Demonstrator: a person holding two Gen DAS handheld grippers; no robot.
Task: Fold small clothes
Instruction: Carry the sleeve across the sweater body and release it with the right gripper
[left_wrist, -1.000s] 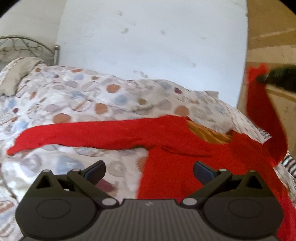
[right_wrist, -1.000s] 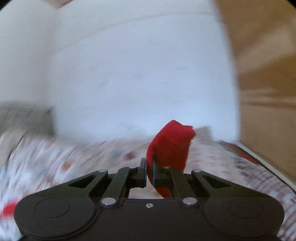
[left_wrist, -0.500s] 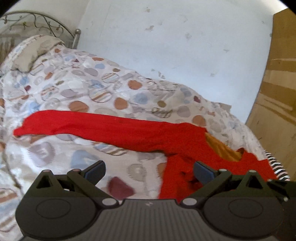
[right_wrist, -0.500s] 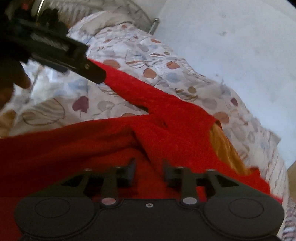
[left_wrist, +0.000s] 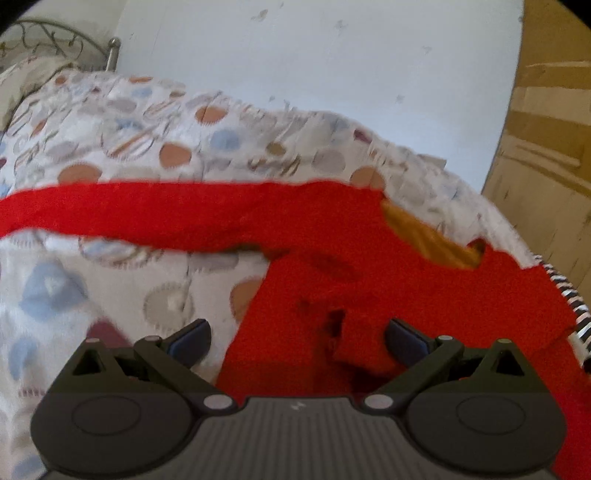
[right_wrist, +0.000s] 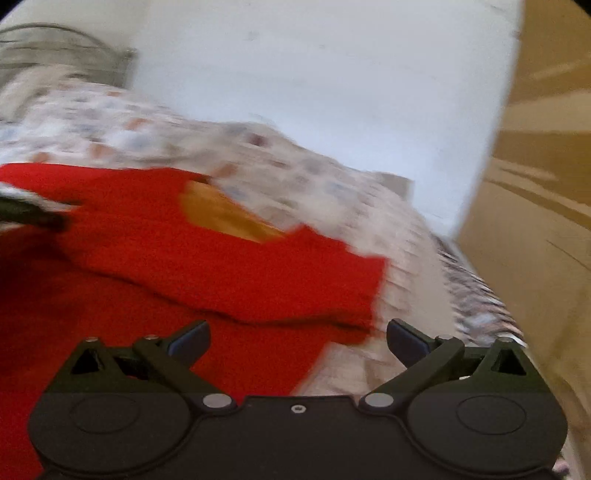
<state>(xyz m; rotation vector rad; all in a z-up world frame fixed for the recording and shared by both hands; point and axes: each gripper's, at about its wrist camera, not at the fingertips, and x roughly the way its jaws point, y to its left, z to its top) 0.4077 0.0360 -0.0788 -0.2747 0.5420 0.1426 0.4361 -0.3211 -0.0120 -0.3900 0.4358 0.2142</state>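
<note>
Red sweater (left_wrist: 369, 266) — spread on quilt (left_wrist: 147, 147); one sleeve (left_wrist: 129, 210) extended toward 9 o'clock. Left gripper (left_wrist: 297, 341), right gripper (right_wrist: 297, 341) — both released, nothing grasped. Sleeve is best pinched at cuff, folded inward flat.

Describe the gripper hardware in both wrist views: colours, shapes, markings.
Both look alike. The left gripper and the right gripper have matte black bodies with two round housings, angled black linkage arms with silver pivot pins, and dark blue-grey fingertip pads. The left's centre panel is ribbed grey with a small pale mark; the right's is smooth black with one screw. No cables or sleeves are visible.
</note>
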